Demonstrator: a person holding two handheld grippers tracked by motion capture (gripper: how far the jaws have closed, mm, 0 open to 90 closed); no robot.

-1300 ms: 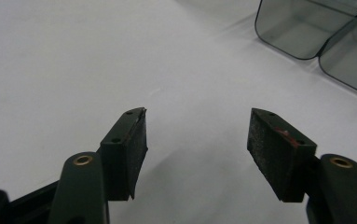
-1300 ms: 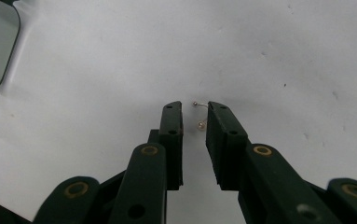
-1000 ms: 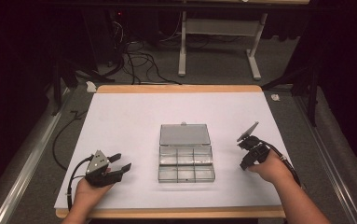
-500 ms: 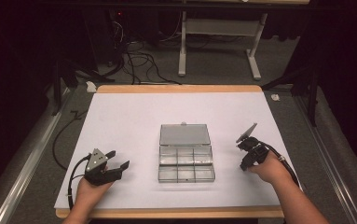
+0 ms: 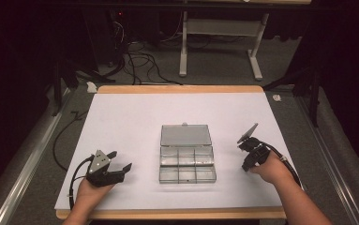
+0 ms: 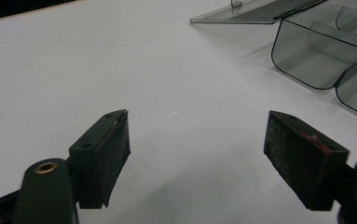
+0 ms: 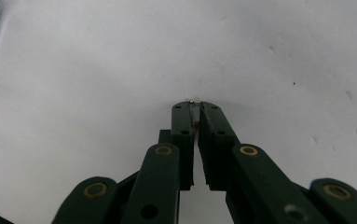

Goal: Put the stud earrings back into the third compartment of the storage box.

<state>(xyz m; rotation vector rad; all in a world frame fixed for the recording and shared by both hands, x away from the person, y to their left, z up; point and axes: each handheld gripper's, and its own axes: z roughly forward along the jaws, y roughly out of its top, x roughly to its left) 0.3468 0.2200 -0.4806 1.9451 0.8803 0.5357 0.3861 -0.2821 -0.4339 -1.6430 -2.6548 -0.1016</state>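
Box (image 5: 186, 158) unmoved; left tongs (image 5: 122, 161) have just spread apart, right tongs (image 7: 195, 103) closed together, empty.

Tiny shiny speck (image 7: 191, 101) at claw tips, unidentifiable

A compartment box (image 5: 187, 164) is lying open at the middle of the table (image 5: 130, 117), its lid (image 5: 186, 135) resting flat behind it. The left gripper (image 5: 119, 161) is sitting to its left, the right gripper (image 5: 244, 153) to its right, both well apart from it.
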